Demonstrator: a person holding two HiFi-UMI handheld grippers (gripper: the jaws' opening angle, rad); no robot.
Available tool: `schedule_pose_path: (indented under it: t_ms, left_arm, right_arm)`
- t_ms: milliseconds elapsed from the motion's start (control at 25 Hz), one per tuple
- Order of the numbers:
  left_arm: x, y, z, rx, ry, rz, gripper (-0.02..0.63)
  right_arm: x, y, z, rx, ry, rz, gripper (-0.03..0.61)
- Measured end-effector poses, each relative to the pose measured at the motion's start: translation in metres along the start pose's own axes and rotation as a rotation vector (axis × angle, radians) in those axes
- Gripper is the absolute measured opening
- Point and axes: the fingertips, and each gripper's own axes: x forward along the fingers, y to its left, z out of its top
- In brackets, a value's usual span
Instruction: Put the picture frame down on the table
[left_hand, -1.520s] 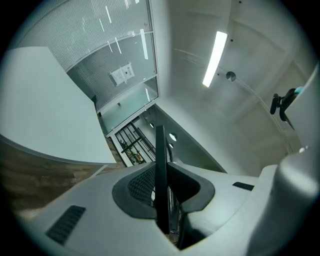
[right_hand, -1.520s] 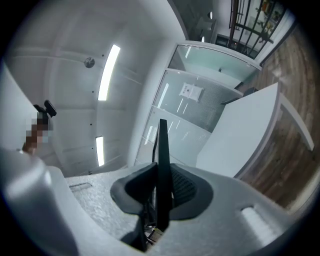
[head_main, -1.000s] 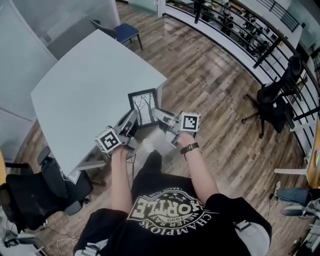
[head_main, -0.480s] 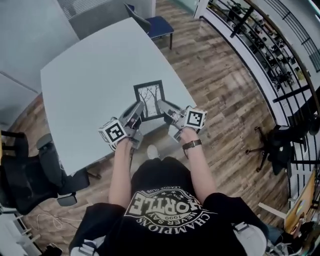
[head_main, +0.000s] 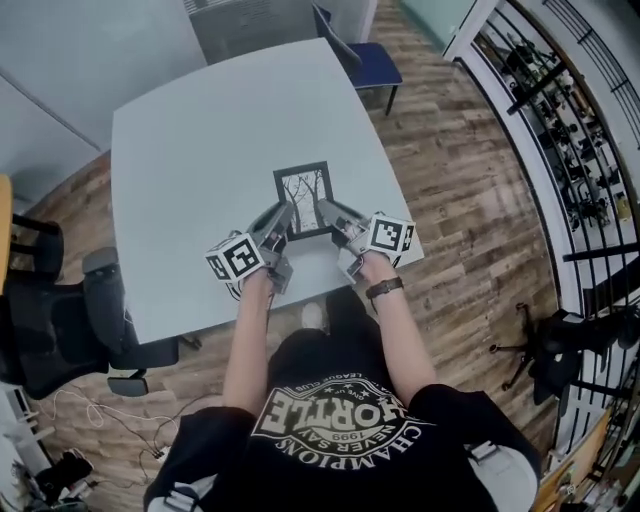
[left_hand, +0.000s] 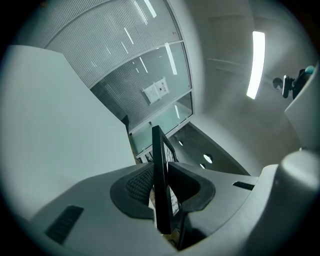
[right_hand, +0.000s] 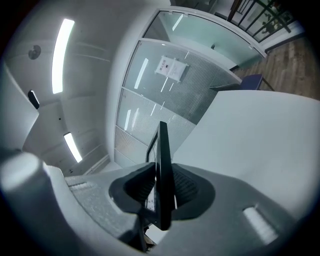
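Observation:
A black picture frame (head_main: 303, 199) with a bare-tree print is held over the near part of the white table (head_main: 190, 170). My left gripper (head_main: 279, 222) is shut on its lower left edge and my right gripper (head_main: 328, 213) is shut on its lower right edge. In the left gripper view the frame (left_hand: 160, 175) shows edge-on, pinched between the jaws. The right gripper view shows the frame (right_hand: 162, 165) the same way, upright between the closed jaws. Whether the frame touches the tabletop cannot be told.
A blue chair (head_main: 365, 50) stands at the table's far corner. A black office chair (head_main: 60, 330) is at the left, another chair (head_main: 570, 350) at the right. A railing (head_main: 560, 120) runs along the right over wooden floor (head_main: 450, 180). A glass wall lies beyond the table.
Both grippers have carried the frame from beyond the table's edge to over the tabletop. The view has shifted as the person stepped closer to the table.

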Motion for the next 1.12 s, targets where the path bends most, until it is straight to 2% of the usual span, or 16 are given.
schedule_pose_path:
  t_ms: [80,360,640,920,1120]
  left_arm:
    - [0.011,0.028,0.021,-0.008,-0.005,0.037,0.081]
    - [0.07,0.107,0.074,-0.027,0.005,0.15,0.081]
    - [0.159,0.2,0.128,-0.049,0.023,0.26,0.081]
    - [0.209,0.307,0.136,-0.119,0.068,0.345,0.083]
    - [0.231,0.352,0.127,-0.141,0.115,0.406,0.091]
  right_arm:
    - [0.032,-0.018,0.009,0.006,0.038,-0.037,0.092]
    - [0.117,-0.082,0.053,0.024,0.133,-0.084,0.094]
    - [0.204,-0.183,0.111,0.147,0.183,-0.143,0.101]
    - [0.27,-0.281,0.114,0.163,0.226,-0.262,0.114]
    - [0.287,-0.326,0.111,0.141,0.259,-0.351,0.121]
